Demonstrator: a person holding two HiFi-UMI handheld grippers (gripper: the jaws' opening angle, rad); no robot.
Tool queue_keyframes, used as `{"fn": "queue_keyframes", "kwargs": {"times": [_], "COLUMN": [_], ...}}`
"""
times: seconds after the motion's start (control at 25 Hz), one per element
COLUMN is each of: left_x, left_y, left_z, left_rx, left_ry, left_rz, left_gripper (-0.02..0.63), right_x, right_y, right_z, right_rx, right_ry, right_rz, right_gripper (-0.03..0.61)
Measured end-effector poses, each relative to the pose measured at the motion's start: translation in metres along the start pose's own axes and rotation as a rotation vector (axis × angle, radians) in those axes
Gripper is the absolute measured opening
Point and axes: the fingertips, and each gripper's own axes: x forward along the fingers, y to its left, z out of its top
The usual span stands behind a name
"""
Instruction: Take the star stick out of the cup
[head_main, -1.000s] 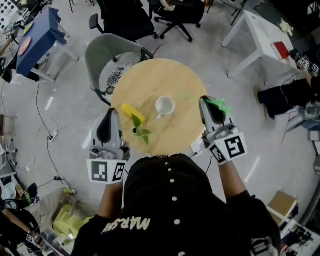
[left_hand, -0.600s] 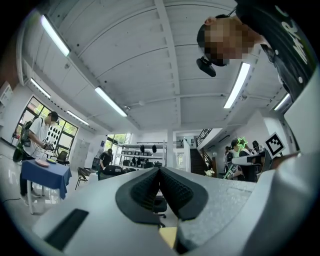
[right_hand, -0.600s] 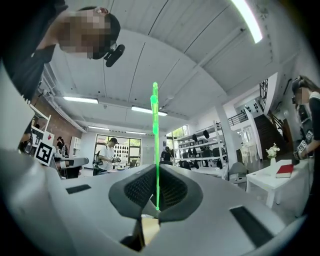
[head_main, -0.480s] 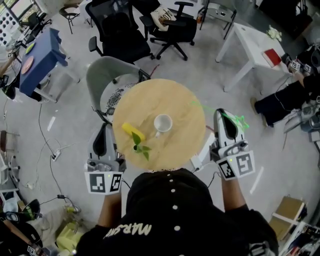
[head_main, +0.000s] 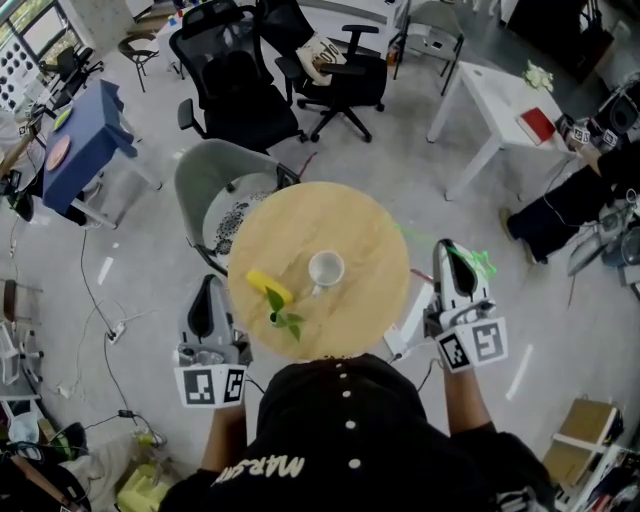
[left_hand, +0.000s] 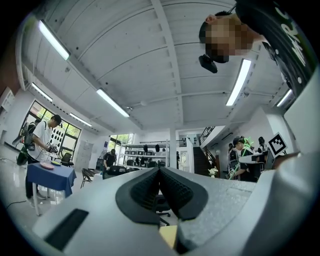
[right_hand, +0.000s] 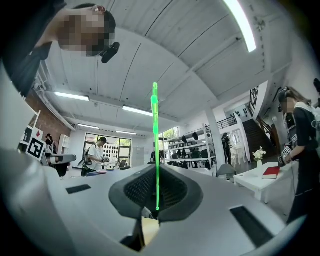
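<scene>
Stick (right_hand: 155, 140) sits pinched in the right gripper (head_main: 450, 254), right of the cup (head_main: 326, 269); left gripper (head_main: 208, 285), closed and empty, hangs left of the cup

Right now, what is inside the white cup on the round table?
Nothing shows in the cup, only white interior. The green star stick is clamped in the right gripper, off the table. The cup's bottom is too small to judge.

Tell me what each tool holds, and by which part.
Right tool pinches the star stick by its thin shaft, near the star end. Left tool holds nothing.
</scene>
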Motion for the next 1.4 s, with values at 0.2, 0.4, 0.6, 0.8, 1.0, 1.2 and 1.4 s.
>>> {"fn": "queue_keyframes", "kwargs": {"times": [0.2,0.4,0.6,0.8,1.0,1.2,1.4], "left_x": [0.005,0.009,0.007,0.004,0.001,-0.002,-0.004], "left_y": [-0.004,-0.006,-0.004,-0.01,-0.01,-0.015,-0.017], "left_z": [-0.001,0.001,0.002,0.0,-0.001,-0.006,-0.008], "left_rx": [-0.009,-0.002,-0.001,0.0,-0.007,-0.011,-0.008], "left_ry": [0.001,-0.008,-0.009,-0.009,-0.007,0.001,-0.001], "left_rz": [-0.014,-0.021,-0.015,-0.019,-0.016,-0.019,-0.021], "left_gripper": [0.003,0.003,0.003,0.003,0.003,0.003,0.003], "right_x": [0.0,0.005,0.008,0.011,0.012,0.013,0.013], "right_y": [-0.004,0.0,0.004,0.006,0.009,0.01,0.011], "right_z": [-0.001,-0.003,-0.006,-0.007,-0.005,-0.009,-0.012], "right_rx": [0.001,-0.002,-0.011,-0.016,-0.025,-0.026,-0.032], "right_ry": [0.012,0.017,0.025,0.024,0.024,0.027,0.028], "right_rz": [-0.012,0.004,0.019,0.035,0.044,0.049,0.05], "right_gripper": [0.018,0.018,0.018,0.018,0.018,0.018,0.018]}}
